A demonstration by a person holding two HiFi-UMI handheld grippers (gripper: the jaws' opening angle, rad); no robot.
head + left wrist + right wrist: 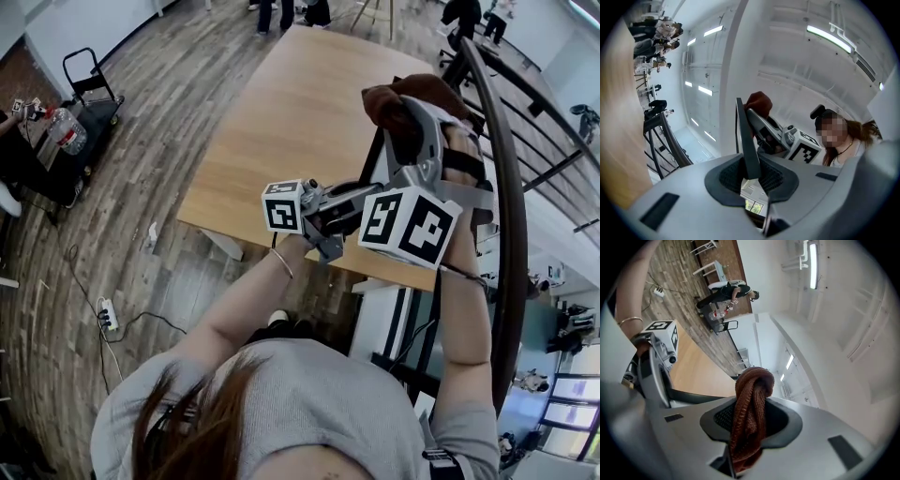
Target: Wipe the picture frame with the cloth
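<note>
Both grippers are raised in front of me, above the wooden table (300,122). My left gripper (367,195) (750,176) is shut on the thin black edge of the picture frame (746,140), seen edge-on and standing up out of the jaws. In the head view the picture frame (374,157) shows as a dark strip between the two grippers. My right gripper (412,117) (747,427) is shut on a bunched brown cloth (412,92) (750,404), which sits close to the frame's upper end. The frame's face is hidden in every view.
A dark curved railing (506,234) runs along the right side, next to my right arm. A cart with a water bottle (67,129) stands on the plank floor at the left. A power strip (106,314) lies on the floor. People stand beyond the table's far end.
</note>
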